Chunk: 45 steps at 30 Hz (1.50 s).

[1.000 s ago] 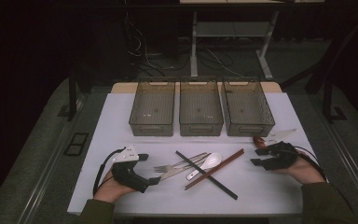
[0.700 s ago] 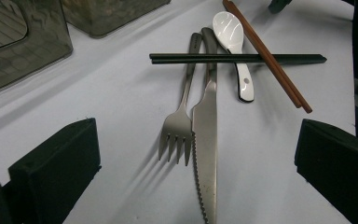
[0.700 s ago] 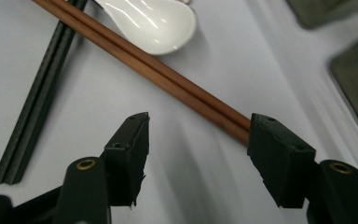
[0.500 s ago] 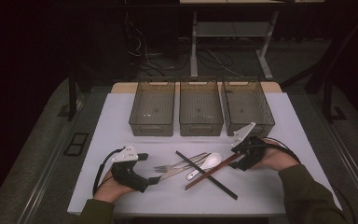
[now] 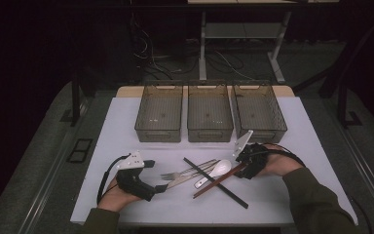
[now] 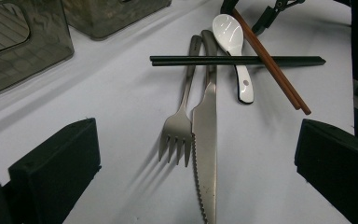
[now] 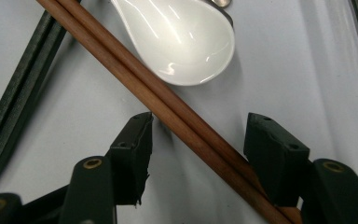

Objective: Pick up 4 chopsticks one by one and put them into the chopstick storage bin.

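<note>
Brown chopsticks (image 7: 186, 121) are lying on the white table (image 5: 126, 126) right beside the white spoon (image 7: 182, 39), crossing over the black chopsticks (image 5: 214, 181). The right gripper (image 7: 198, 140) has its jaws around the pair's end, spread apart and having just closed a bit, pads not pressing yet. The left gripper (image 6: 196, 163) sits wide open, pointing at the fork (image 6: 179, 126) and knife (image 6: 206, 140).
</note>
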Motion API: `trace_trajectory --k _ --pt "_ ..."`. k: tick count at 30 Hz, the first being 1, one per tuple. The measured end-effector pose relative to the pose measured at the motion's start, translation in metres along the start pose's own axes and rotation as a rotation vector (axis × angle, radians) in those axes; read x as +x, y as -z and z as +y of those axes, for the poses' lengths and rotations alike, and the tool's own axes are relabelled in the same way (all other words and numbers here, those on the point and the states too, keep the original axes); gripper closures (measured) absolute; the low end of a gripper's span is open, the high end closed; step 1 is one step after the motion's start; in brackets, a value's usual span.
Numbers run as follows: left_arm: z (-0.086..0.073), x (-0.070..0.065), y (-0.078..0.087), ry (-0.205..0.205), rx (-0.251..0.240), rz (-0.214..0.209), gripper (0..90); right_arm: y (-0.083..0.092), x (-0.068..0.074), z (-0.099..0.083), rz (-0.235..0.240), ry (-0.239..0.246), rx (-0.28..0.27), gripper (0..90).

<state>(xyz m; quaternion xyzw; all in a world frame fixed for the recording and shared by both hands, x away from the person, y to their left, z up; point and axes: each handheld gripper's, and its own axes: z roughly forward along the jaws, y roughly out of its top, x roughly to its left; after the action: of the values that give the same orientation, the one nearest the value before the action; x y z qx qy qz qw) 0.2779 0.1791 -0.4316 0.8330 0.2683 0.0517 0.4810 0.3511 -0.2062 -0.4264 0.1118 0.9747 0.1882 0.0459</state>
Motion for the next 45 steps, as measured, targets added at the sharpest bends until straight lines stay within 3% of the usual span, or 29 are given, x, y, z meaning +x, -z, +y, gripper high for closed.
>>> trace_trajectory --k 26,45 --pt "0.000 0.000 0.000 0.003 -0.002 0.002 0.0 0.004 0.006 -0.004 0.040 0.018 0.024 61.1" --pt "0.000 0.000 0.000 0.003 0.000 0.003 0.0 0.011 0.016 -0.017 0.059 -0.018 0.019 73.3"
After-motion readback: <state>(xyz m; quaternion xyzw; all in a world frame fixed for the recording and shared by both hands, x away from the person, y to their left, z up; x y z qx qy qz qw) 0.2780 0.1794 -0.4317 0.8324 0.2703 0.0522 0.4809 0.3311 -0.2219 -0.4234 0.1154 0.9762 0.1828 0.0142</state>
